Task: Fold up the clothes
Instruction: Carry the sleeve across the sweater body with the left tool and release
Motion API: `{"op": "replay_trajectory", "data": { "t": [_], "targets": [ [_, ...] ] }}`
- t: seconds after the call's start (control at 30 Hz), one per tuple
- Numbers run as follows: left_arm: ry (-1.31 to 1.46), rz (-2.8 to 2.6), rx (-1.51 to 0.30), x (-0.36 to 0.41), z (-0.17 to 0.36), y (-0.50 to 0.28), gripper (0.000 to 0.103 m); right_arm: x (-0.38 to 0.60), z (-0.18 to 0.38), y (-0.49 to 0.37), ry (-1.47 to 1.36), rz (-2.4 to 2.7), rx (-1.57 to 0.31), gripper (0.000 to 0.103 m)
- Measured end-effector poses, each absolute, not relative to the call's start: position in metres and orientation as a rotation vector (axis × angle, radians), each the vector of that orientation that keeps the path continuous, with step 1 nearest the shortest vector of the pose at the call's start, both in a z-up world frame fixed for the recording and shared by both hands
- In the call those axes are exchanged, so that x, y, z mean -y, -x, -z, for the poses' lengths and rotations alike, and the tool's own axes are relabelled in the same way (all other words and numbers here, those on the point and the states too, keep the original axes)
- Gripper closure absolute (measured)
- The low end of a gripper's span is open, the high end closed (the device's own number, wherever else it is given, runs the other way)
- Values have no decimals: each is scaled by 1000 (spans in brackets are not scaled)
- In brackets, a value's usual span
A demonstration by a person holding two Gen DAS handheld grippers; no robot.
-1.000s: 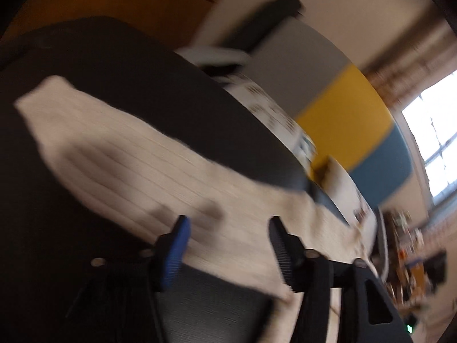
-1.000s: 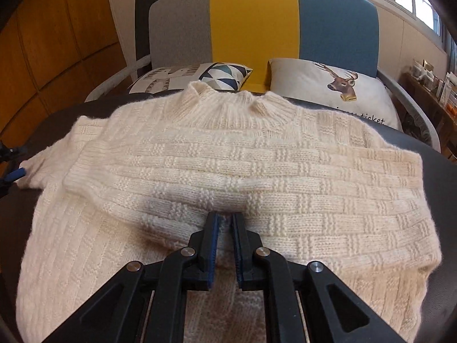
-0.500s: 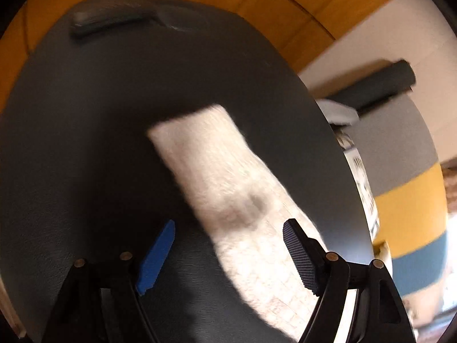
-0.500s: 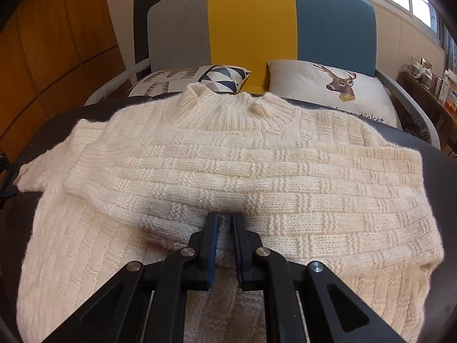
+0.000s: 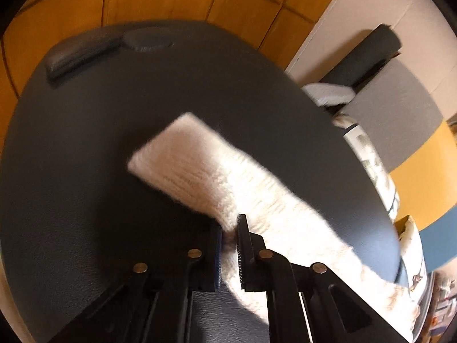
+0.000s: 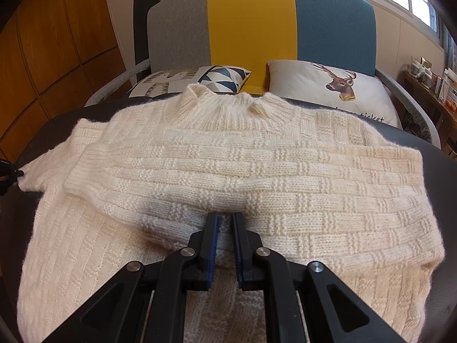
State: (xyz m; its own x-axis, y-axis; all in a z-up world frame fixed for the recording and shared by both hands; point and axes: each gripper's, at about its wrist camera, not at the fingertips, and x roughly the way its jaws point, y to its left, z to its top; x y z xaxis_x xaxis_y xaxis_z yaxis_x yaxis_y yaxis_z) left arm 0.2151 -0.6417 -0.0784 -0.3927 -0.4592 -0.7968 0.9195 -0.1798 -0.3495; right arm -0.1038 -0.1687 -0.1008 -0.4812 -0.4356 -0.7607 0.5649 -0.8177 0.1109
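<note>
Each hand-held gripper is built the same way, from matte black plastic. On the left hand-held gripper, two angular arms run forward into flat, upright fingers, and round silver pins mark the pivots, two on each side. The inner face of one finger carries a blue ribbed pad; the other finger's face is dark with fine ridges. The right hand-held gripper shows the same black linkage, with long slots cut through the outer arms and four bright metal pins at the joints. Its fingers are lined with blue grooved pads along their inner edges.
</note>
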Motion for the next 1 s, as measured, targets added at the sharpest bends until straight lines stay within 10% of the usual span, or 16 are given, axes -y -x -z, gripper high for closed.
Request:
{"op": "replay_trajectory", "data": {
  "t": [0.57, 1.0],
  "targets": [
    [-579, 2425, -785, 497, -80, -93, 94, 122, 47, 94, -1111, 2219, 65, 80],
    [-908, 2703, -438, 315, -58, 28, 94, 34, 57, 81, -1212, 2185, 421, 80]
  ]
}}
